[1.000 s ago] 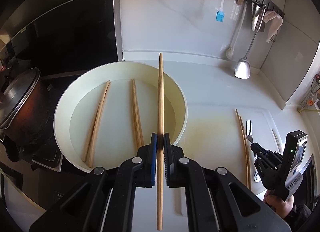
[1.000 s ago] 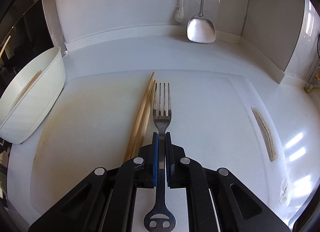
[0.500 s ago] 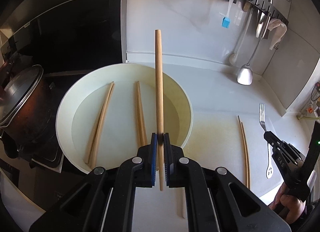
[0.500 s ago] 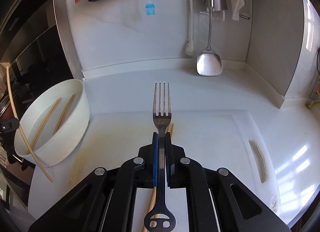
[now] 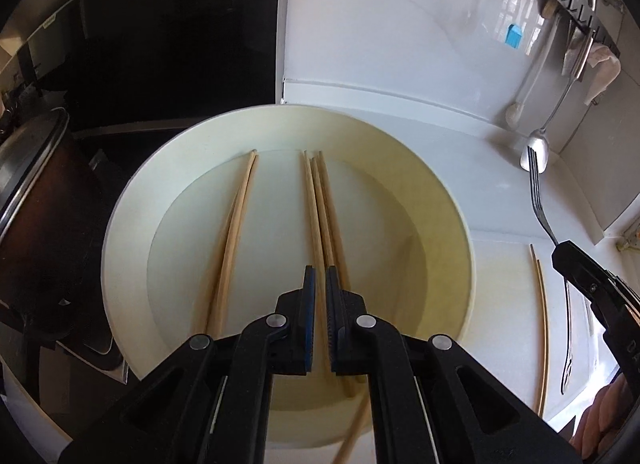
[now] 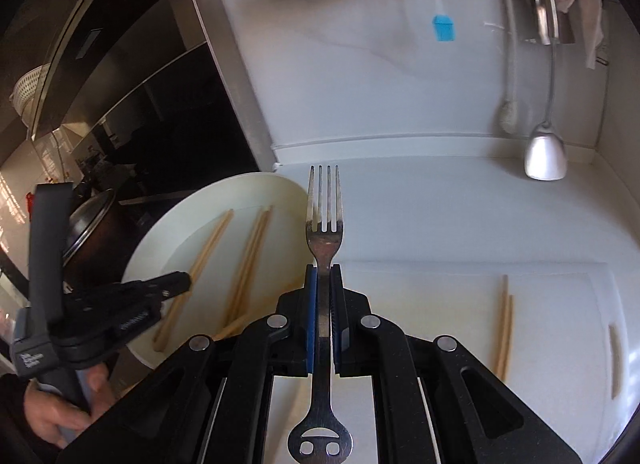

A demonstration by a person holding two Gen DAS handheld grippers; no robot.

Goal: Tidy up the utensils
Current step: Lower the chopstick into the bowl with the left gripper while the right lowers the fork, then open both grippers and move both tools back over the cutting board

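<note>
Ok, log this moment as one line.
left gripper: shut on chopstick, over bowl | right gripper: shut on fork | board: two chopsticks

The white bench [image 6: 440, 215] fills the middle and right of the right wrist frame. A round cream bowl [image 6: 208, 207] sits on it at centre left. A white rectangular cutting board [image 6: 560, 324] lies at lower right, bearing a pair of pale wooden chopsticks [image 6: 505, 328] near its left half.

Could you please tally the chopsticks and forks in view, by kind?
Chopsticks: 7 (four lying in the bowl, one in the left tool, two on the cutting board)
Fork: 1 (in the right tool)
Total: 8
</note>
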